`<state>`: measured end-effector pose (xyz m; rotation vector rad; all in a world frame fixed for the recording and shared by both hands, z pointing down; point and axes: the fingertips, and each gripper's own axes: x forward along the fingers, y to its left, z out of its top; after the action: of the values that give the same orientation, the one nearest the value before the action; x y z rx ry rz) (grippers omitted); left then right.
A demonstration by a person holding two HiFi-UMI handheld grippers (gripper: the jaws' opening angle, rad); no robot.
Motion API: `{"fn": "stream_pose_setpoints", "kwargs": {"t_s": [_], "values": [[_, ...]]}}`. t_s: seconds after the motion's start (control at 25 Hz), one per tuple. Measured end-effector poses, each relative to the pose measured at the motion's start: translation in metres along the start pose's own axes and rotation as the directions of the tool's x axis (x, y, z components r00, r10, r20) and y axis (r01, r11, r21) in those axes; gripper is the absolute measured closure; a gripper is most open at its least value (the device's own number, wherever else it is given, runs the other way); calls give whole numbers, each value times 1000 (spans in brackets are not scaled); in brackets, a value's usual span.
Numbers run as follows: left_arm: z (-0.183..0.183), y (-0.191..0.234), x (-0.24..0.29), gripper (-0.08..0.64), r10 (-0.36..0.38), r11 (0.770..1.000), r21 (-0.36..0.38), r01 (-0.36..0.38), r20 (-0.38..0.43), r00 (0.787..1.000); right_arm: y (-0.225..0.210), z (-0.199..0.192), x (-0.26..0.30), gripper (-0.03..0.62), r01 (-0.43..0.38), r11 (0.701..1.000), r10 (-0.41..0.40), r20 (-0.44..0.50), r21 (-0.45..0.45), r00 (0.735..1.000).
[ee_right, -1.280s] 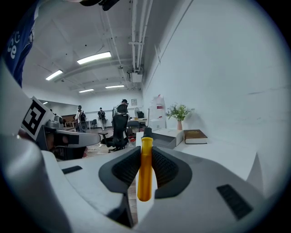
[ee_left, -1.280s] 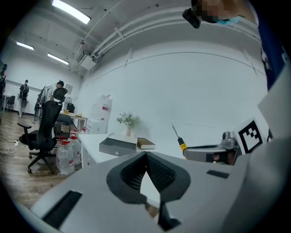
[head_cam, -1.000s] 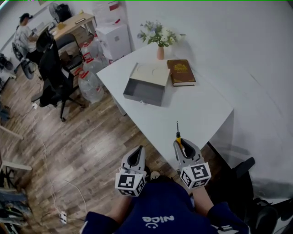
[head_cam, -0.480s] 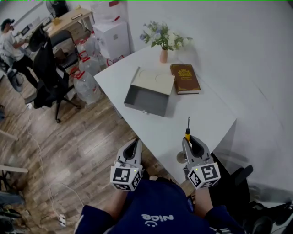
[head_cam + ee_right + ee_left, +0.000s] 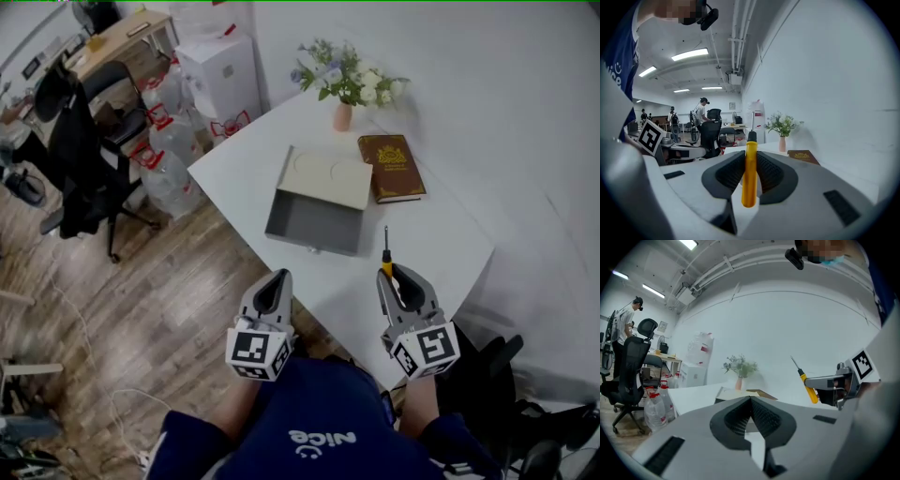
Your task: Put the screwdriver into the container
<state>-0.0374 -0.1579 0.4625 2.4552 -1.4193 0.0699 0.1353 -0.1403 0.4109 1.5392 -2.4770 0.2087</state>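
My right gripper (image 5: pixel 397 278) is shut on a screwdriver (image 5: pixel 385 257) by its yellow handle (image 5: pixel 750 174); the black collar and thin shaft point away from me over the white table (image 5: pixel 244 178). The shaft's tip is close to the near right corner of the container (image 5: pixel 314 218), an open grey box with a pale lid part at its far side. My left gripper (image 5: pixel 273 286) is shut and holds nothing, hovering at the table's near edge left of the container. From the left gripper view, the screwdriver (image 5: pixel 806 385) slants up out of the right gripper (image 5: pixel 824 382).
A brown book (image 5: pixel 392 167) lies right of the container, with a vase of flowers (image 5: pixel 345 89) behind it. Beyond the table's left edge are water bottles (image 5: pixel 167 141), a white cabinet (image 5: pixel 220 70) and a black office chair (image 5: pixel 80 159) on wooden floor.
Both grippers have moved forward towards the table. The screwdriver's tip, which was over the near table edge, is now close to the container's near right corner.
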Motion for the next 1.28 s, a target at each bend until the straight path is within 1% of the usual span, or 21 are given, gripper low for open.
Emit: {"fn": "stream_pose_setpoints", "kwargs": {"t_s": [0.12,0.2,0.36,0.48,0.56,0.72,0.84,1.04,1.28], "values": [[7,18,10,545,-18,1000,12,18,0,1000,11,2,25,500,-16,1000,17,-13,7,1000],[10,30,16,545,-26,999,19,26,-2,1000,15,4,40,500,-14,1000,14,-24,4,1000],[17,51,22,545,-40,999,33,40,1,999,20,3,67,500,5,999,-8,-66,-48,998],[22,64,24,545,-42,998,42,42,9,999,26,3,84,500,-8,996,1,-90,-84,996],[24,72,26,545,-35,999,42,34,14,999,29,8,93,500,-20,995,12,-85,-102,996],[27,77,29,545,-25,999,44,24,22,999,28,25,105,500,-54,989,44,-69,-138,997],[32,78,33,546,-15,999,47,14,27,1000,23,22,121,500,-84,983,64,-123,-163,990],[41,77,37,545,-5,998,57,4,18,1000,17,9,148,500,-131,980,100,-201,-150,974],[42,84,44,545,29,999,30,-29,-1,1000,14,1,170,500,-184,970,140,-256,-158,957]]}}
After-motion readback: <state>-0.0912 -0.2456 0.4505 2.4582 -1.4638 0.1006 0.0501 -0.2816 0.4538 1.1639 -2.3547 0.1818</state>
